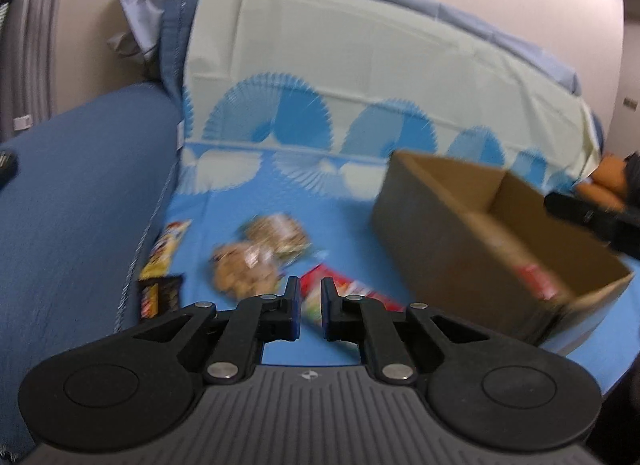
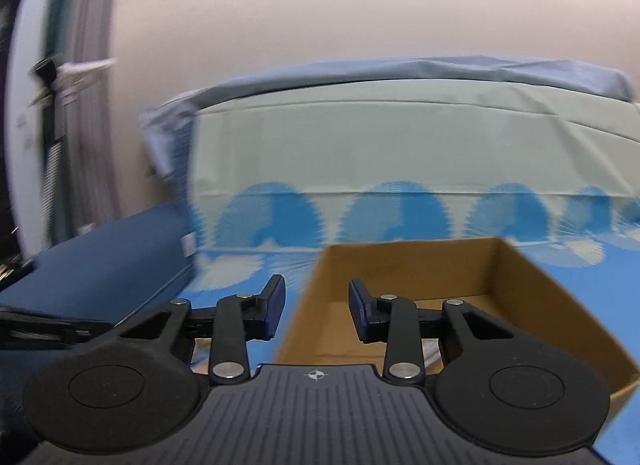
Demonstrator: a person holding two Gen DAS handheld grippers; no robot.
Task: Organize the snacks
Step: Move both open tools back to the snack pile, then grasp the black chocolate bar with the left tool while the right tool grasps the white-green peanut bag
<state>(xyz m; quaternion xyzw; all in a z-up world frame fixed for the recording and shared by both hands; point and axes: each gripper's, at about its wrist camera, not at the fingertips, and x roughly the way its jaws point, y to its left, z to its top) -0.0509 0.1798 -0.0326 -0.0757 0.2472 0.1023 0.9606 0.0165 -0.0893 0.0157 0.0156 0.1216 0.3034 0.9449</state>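
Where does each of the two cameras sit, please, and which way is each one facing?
Left wrist: on the left hand-held gripper, looking down at snack packets on the blue cloth; its own fingers show.
Right wrist: on the right hand-held gripper, facing the cardboard box; its own fingers show.
Shared: the box and the cloth.

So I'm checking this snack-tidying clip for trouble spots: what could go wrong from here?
The left gripper is nearly shut with nothing between its pads, so it may push the red snack packet rather than grasp it. The open brown cardboard box sits on soft blue patterned cloth and could tip if bumped.
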